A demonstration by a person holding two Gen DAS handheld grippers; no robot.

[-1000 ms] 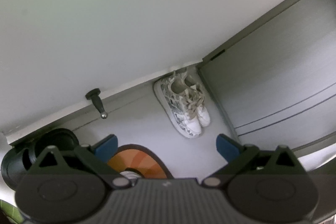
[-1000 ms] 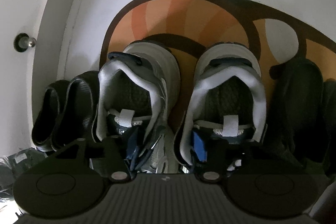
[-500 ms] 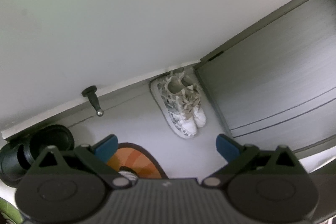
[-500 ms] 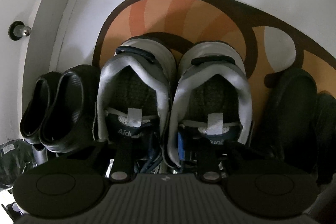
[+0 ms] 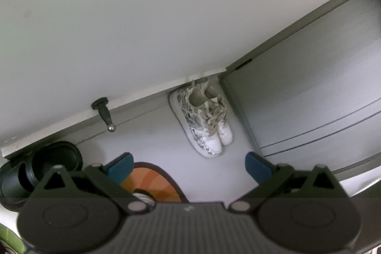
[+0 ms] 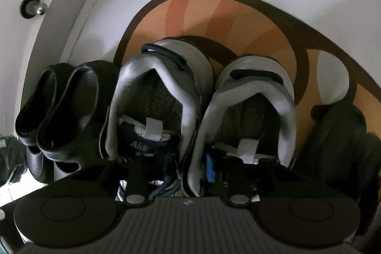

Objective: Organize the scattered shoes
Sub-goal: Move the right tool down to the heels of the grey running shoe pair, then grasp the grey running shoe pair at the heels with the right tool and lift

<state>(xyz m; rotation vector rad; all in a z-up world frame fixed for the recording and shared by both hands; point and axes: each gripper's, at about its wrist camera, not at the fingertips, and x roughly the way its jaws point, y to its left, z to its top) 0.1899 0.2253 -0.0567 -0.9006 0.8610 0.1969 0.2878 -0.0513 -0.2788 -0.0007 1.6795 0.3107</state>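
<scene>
In the right wrist view a pair of grey sneakers, left one and right one, stands side by side on an orange and brown mat, heels toward the camera. My right gripper has one finger inside each shoe and is shut, pinching their two touching inner walls together. A pair of black clogs stands to their left. In the left wrist view my left gripper is open and empty, held above the floor. A white patterned pair of sneakers stands far off in the wall corner.
A doorstop sticks out of the baseboard; it also shows in the right wrist view. Grey cabinet doors are at the right. More dark shoes lie right of the grey pair. The black clogs show at the lower left.
The two grey sneakers have come together from a gap apart and shifted slightly right on the mat. The left gripper has drifted a little, still open.
</scene>
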